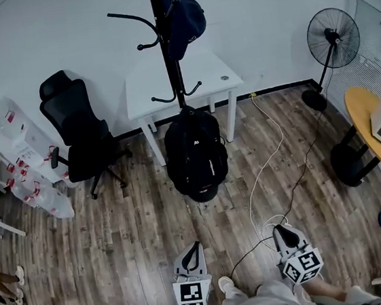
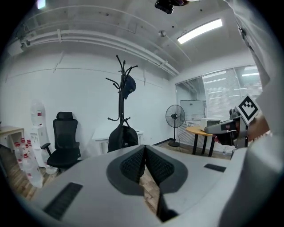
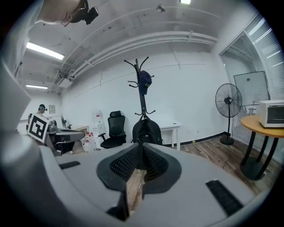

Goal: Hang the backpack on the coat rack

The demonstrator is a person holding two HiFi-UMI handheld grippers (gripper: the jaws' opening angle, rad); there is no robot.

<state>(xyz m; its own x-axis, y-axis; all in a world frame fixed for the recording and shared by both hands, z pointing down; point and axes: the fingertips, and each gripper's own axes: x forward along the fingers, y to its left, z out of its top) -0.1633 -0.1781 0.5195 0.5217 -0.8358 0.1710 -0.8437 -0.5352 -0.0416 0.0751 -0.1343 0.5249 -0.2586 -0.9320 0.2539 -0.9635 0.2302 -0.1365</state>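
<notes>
The black backpack [image 1: 195, 153] hangs from a low hook of the black coat rack [image 1: 167, 48], its bottom close to the wooden floor. A dark blue cap [image 1: 182, 16] hangs on an upper hook. Both grippers are well back from the rack, close to the person's legs. My left gripper [image 1: 196, 247] is shut with nothing between its pads. My right gripper [image 1: 282, 229] also has its tips together and holds nothing. In the left gripper view the backpack [image 2: 123, 137] shows far beyond the closed jaws [image 2: 144, 148]. In the right gripper view it [image 3: 146, 131] hangs straight ahead past the tips [image 3: 141, 146].
A white table [image 1: 216, 77] stands behind the rack against the wall. A black office chair [image 1: 78, 127] is at the left, with water bottles [image 1: 37, 190] beside it. At the right stand a fan [image 1: 331, 36] and a round yellow table [image 1: 368, 121]. Cables [image 1: 267, 167] trail across the floor.
</notes>
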